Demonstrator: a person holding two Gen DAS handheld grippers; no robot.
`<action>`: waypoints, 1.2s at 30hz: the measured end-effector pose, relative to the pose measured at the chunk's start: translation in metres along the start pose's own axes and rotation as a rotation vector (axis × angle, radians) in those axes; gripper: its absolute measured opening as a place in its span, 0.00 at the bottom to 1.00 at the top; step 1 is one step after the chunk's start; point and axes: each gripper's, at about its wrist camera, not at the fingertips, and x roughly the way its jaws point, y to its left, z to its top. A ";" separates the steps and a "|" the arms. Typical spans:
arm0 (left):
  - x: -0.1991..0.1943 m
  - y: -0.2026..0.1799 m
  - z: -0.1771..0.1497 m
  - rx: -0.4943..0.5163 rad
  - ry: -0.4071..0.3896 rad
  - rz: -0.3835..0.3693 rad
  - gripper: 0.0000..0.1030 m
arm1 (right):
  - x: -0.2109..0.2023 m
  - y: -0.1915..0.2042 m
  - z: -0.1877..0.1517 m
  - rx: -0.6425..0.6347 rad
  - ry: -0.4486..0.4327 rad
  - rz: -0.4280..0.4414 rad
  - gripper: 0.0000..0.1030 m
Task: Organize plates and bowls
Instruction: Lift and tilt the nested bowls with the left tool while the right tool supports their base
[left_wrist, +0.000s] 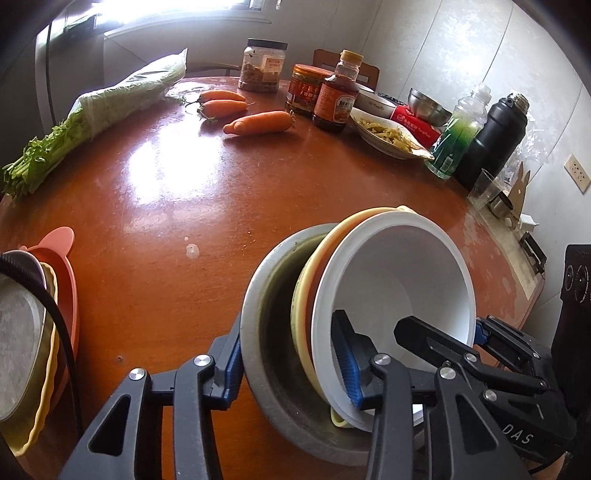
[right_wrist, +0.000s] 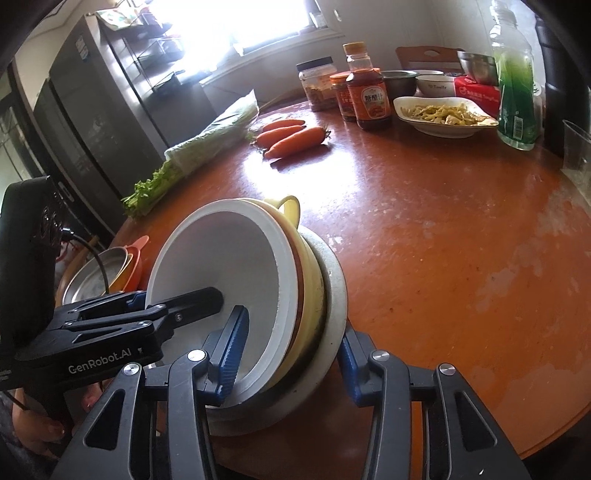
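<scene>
1. left gripper (left_wrist: 291, 363): jaws clamped across the near rims of a nested bowl stack (left_wrist: 354, 325). one blue pad sits outside the grey outer bowl (left_wrist: 266, 332), the other inside the white bowl (left_wrist: 399, 280), low centre of the left wrist view.
2. right gripper (right_wrist: 291, 363): jaws clamped on the same stack from its other side, one pad inside the white bowl, one behind the grey rim, low centre of the right wrist view. each gripper shows in the other's view, reaching into the white bowl.
3. the stack is tipped on edge, mouths facing the cameras, at the near edge of the table (left_wrist: 166, 229). between white and grey sit a thin orange rim and a yellow bowl (right_wrist: 314, 288) with a loop handle.
4. plate pile (left_wrist: 33, 332), lower left of the left wrist view: metal plate, yellow fluted dish, orange dish, well apart from the bowls.
5. further up the frame: carrots (left_wrist: 255, 123), bagged celery, jars, a dish of food; none touched.
6. step, as judged: bowls are nested and held two-handed; setting the stack down is pending.
7. next move calls for both grips to tilt it level together, then release only once it sits flat. the slip risk lies with the inner bowls.
</scene>
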 end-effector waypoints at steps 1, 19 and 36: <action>0.000 0.000 0.000 -0.001 0.000 0.001 0.43 | 0.000 0.000 0.001 0.000 0.001 0.000 0.46; -0.017 -0.003 0.010 -0.023 -0.022 0.010 0.41 | -0.009 0.004 0.012 -0.027 -0.014 0.018 0.46; -0.070 0.002 0.019 -0.036 -0.111 0.048 0.41 | -0.036 0.035 0.030 -0.095 -0.072 0.068 0.46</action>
